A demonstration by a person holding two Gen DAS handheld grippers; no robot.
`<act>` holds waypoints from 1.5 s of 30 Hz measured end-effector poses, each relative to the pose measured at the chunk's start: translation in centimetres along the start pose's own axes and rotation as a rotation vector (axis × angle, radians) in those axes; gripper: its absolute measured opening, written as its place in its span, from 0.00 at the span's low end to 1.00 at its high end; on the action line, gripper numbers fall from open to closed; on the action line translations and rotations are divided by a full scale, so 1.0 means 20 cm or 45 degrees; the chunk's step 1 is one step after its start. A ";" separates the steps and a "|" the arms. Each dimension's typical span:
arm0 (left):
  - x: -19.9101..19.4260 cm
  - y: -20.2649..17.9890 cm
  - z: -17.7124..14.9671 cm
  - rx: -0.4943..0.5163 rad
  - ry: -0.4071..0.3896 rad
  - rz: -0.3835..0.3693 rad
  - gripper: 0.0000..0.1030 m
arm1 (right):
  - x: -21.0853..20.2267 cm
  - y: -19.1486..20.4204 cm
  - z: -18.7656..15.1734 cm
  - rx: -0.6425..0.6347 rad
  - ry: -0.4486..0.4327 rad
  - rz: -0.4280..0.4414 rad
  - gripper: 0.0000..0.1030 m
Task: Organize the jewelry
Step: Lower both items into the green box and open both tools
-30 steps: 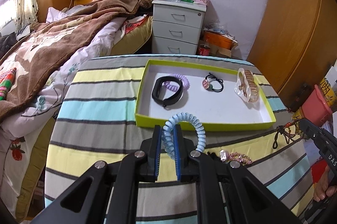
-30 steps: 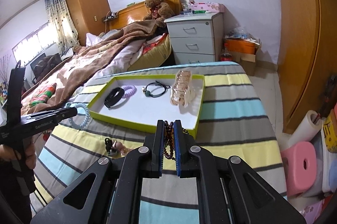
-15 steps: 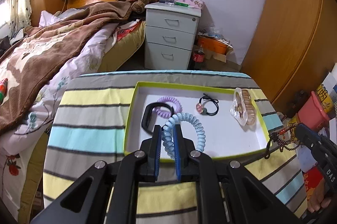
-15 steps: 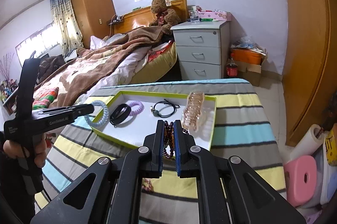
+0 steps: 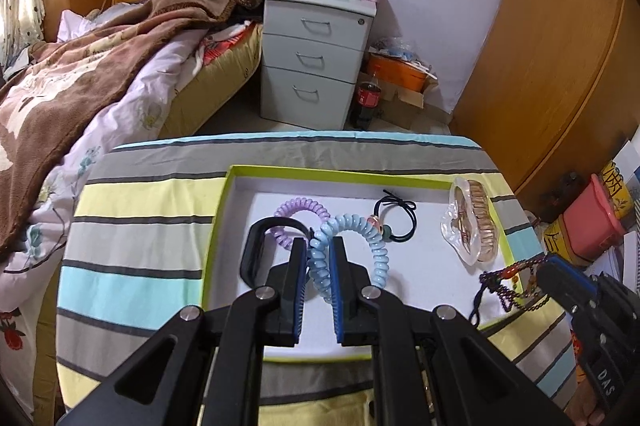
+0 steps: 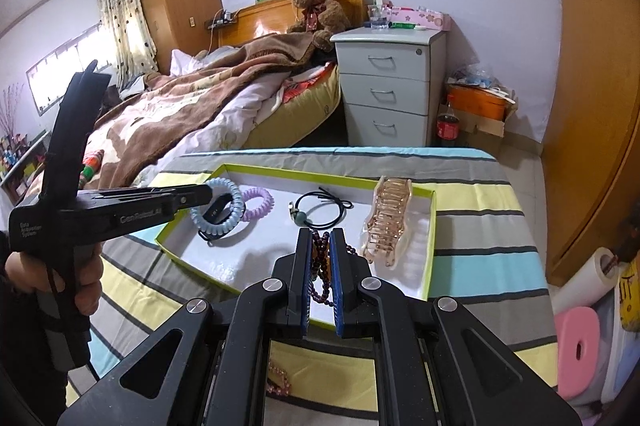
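My left gripper [image 5: 319, 246] is shut on a light blue spiral hair tie [image 5: 376, 246] and holds it over the green-rimmed white tray [image 5: 304, 173]. My right gripper [image 6: 321, 238] is shut on a dark bead bracelet [image 6: 323, 266] above the tray's [image 6: 431, 238] near edge; the bracelet also shows in the left wrist view [image 5: 504, 286]. In the tray lie a black band [image 5: 254, 246], a purple spiral tie [image 5: 300, 207], a black elastic with beads [image 5: 396, 218] and a gold hair claw [image 5: 474, 222].
The tray sits on a striped cloth-covered table [image 5: 140, 218]. A pink beaded piece [image 6: 278, 380] lies on the cloth near my right gripper. A bed [image 5: 80, 81], a grey nightstand [image 5: 316, 53] and wooden wardrobes [image 5: 560, 45] stand beyond.
Both grippers have moved forward over the tray with their items. The blue tie now hangs above the black band and purple tie; the bead bracelet has come over the tray's near edge.
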State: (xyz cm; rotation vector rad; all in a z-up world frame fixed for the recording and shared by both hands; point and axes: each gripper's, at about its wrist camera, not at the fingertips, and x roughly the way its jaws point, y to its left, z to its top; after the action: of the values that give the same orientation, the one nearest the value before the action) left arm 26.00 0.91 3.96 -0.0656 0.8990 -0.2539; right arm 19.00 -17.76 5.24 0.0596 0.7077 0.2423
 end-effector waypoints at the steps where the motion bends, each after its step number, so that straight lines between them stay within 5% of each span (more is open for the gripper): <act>1: 0.02 0.00 0.00 -0.002 0.007 -0.002 0.11 | 0.02 0.00 0.00 0.000 0.008 -0.003 0.08; 22: 0.29 -0.08 0.03 0.045 0.122 0.007 0.12 | 0.19 -0.06 -0.09 -0.007 0.128 -0.040 0.08; 45: 0.33 -0.08 0.02 0.044 0.152 0.020 0.16 | 0.22 -0.07 -0.12 0.005 0.181 -0.065 0.09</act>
State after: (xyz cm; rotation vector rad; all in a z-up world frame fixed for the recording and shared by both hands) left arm 29.92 -2.32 -0.48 -0.0115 1.0135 -0.2604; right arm 20.95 -18.21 0.33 0.0282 0.8500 0.1976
